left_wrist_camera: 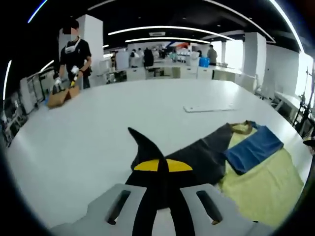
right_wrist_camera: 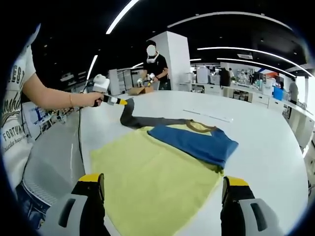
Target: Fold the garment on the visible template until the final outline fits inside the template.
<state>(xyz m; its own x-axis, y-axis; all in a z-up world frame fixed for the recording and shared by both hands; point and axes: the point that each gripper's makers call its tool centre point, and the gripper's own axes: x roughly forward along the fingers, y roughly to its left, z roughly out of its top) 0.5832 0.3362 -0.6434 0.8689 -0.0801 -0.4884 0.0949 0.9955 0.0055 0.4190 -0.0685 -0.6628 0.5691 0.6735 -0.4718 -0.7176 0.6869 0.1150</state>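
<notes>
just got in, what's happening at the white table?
A person is folding a garment lying on a yellow template on the white table. The left gripper is shut on the garment's dark sleeve, lifting it off the table. The right gripper hangs open over the template, holding nothing. Folding is unfinished. Another person works at the far end.

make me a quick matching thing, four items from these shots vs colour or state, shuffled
Items:
1. template mat
2. folded part of the garment
3. left gripper
4. right gripper

States:
A. blue
B. open, holding nothing
C. pale yellow, flat on the white table
D. shut on the garment's dark sleeve

Pairs: 1-C, 2-A, 3-D, 4-B
</notes>
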